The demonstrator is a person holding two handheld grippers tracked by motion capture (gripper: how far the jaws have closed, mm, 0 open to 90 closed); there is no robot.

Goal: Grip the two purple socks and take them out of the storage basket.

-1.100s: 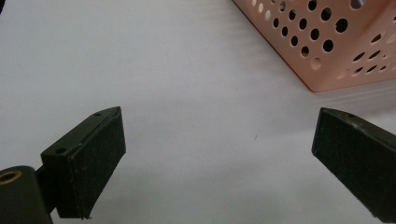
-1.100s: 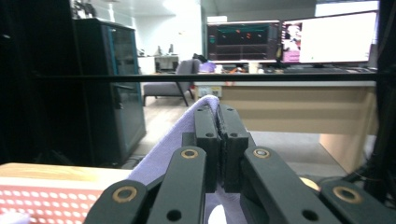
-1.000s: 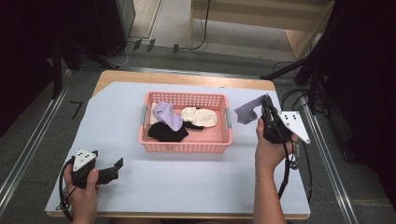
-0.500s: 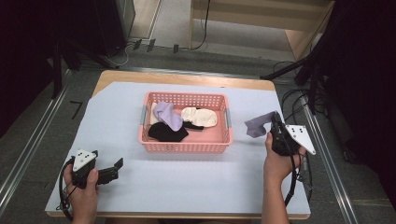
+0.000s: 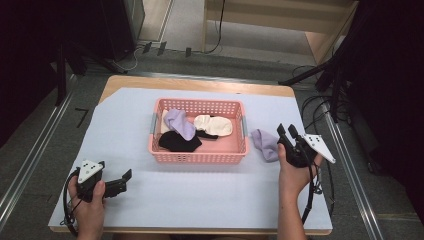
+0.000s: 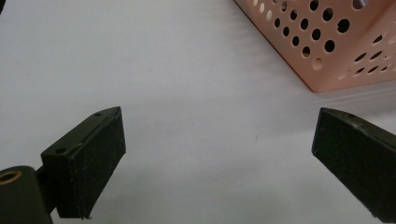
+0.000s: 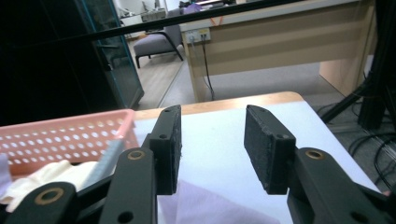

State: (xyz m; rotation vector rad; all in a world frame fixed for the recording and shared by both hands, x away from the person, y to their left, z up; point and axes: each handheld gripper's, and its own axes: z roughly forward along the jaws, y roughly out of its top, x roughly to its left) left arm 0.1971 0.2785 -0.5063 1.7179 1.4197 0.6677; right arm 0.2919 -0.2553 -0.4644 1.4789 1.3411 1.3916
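Observation:
A lilac sock (image 5: 264, 143) lies flat on the white table cover just right of the pink basket (image 5: 197, 158). My right gripper (image 5: 285, 131) sits beside it; its jaws have just been opening and stand apart. In the right gripper view the gripper (image 7: 212, 116) has nothing between its pads, and the lilac sock (image 7: 210, 207) lies on the table below them. The basket holds a second lilac sock (image 5: 179, 123), a cream one (image 5: 214, 125) and a black one (image 5: 177, 142). My left gripper (image 5: 120, 182) rests open near the front left, with bare cover between its jaws (image 6: 218, 114).
The basket's corner (image 6: 336, 46) is ahead and to the right in the left gripper view. Metal rails run along both sides of the table. Cables and dark stands crowd the floor to the right (image 5: 325, 105). The table's wooden far edge (image 5: 200, 84) shows beyond the cover.
The right gripper came down with the lilac sock hanging from shut jaws, then opened; the sock now lies on the table right of the basket. The left gripper has not moved.

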